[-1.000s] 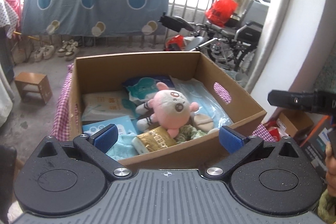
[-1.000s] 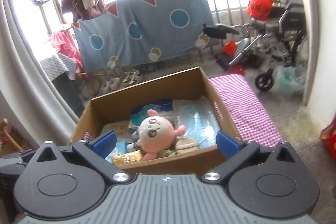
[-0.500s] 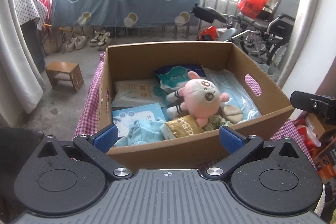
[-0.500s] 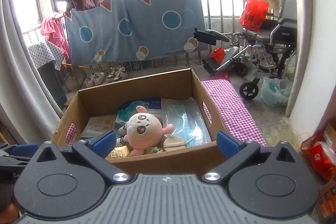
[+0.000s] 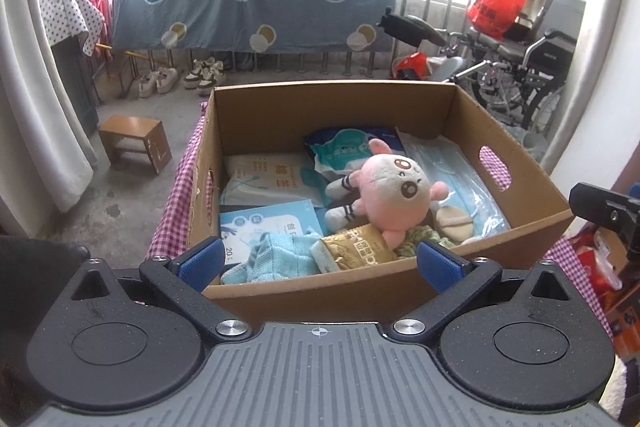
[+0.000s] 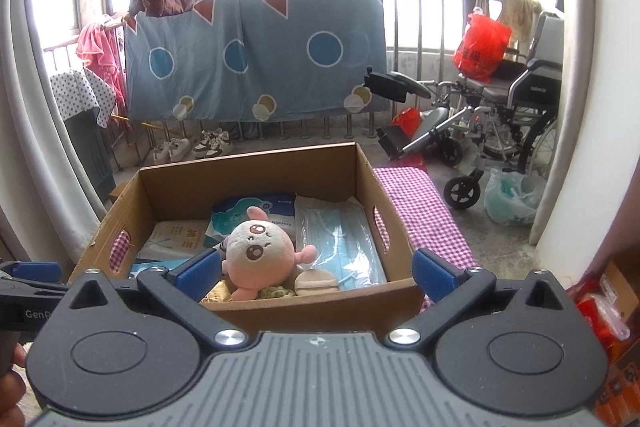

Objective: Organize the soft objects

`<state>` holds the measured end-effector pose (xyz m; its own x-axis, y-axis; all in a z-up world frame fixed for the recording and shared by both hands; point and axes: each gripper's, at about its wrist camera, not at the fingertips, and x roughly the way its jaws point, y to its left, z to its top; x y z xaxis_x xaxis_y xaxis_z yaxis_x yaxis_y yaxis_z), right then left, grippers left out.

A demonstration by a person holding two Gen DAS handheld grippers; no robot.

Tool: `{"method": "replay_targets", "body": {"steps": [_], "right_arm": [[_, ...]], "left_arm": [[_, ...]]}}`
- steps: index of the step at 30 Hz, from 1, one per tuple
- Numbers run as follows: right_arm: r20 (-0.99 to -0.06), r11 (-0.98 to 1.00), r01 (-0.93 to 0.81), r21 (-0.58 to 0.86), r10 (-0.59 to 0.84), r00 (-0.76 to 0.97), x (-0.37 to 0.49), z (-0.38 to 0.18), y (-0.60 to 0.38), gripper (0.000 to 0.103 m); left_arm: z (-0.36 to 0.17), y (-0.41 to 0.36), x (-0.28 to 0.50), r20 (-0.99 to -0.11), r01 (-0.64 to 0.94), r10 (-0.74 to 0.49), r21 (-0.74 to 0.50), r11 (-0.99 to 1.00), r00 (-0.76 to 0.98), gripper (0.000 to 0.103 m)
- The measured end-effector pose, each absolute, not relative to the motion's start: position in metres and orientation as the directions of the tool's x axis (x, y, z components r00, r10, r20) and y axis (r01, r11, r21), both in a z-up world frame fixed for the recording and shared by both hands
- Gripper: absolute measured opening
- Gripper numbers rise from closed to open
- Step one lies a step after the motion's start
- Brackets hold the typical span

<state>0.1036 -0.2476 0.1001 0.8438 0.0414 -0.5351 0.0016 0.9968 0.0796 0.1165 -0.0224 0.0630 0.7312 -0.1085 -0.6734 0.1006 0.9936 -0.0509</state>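
Balcony floor behind, cardboard box (image 5: 360, 291) sits just ahead of your left claw (image 5: 320, 261) and right claw (image 6: 318, 269), both spread apart, pink plush (image 5: 394, 193) inside.

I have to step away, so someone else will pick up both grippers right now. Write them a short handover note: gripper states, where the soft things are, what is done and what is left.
Left hand-held gripper: open, empty, held short of the cardboard box's near wall.
Right hand-held gripper: open, empty, also short of the box.
Inside the box: pink plush toy on top, light blue knit cloth at the near left, round beige puff, bagged face masks on the right, flat packets beneath.
Done: nothing visibly gripped or taken out.
Left: probably all the sorting; the plush looks easiest to grab first.
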Motion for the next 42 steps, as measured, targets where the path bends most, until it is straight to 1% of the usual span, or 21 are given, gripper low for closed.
{"method": "replay_targets", "body": {"steps": [3, 7, 13, 19, 24, 31, 35, 42], "right_arm": [[-0.524, 0.999, 0.008, 0.034, 0.011, 0.852, 0.104, 0.100, -0.243, 0.103], [-0.517, 1.000, 0.017, -0.002, -0.016, 0.856, 0.105, 0.099, -0.238, 0.103], [-0.544, 0.999, 0.041, 0.013, -0.028, 0.838, 0.112, 0.095, -0.239, 0.103], [-0.628, 0.995, 0.044, 0.084, 0.019, 0.778, 0.128, 0.083, -0.239, 0.103], [-0.676, 0.996, 0.032, 0.088, 0.036, 0.736, 0.137, 0.072, -0.231, 0.103], [-0.699, 0.998, -0.013, 0.068, 0.057, 0.713, 0.146, 0.067, -0.218, 0.103], [-0.703, 0.999, -0.012, 0.050, 0.043, 0.710, 0.150, 0.066, -0.216, 0.103], [-0.715, 0.998, 0.000, 0.058, 0.041, 0.698, 0.154, 0.061, -0.220, 0.103]], "left_arm": [[0.064, -0.021, 0.116, -0.674, 0.081, -0.097, -0.055, 0.995, 0.732, 0.103], [0.060, -0.020, 0.121, -0.701, 0.058, -0.085, -0.062, 0.996, 0.708, 0.103], [0.055, -0.017, 0.123, -0.718, 0.037, -0.066, -0.056, 0.998, 0.693, 0.103], [0.051, -0.012, 0.130, -0.743, 0.019, -0.057, -0.060, 0.998, 0.666, 0.103], [0.052, -0.016, 0.134, -0.752, -0.003, -0.020, -0.030, 1.000, 0.659, 0.103], [0.050, -0.023, 0.140, -0.772, -0.015, -0.011, -0.027, 1.000, 0.635, 0.103], [0.052, -0.026, 0.142, -0.773, -0.024, 0.002, -0.017, 1.000, 0.634, 0.103], [0.053, -0.027, 0.143, -0.775, -0.033, 0.013, -0.010, 0.999, 0.632, 0.103]]}}
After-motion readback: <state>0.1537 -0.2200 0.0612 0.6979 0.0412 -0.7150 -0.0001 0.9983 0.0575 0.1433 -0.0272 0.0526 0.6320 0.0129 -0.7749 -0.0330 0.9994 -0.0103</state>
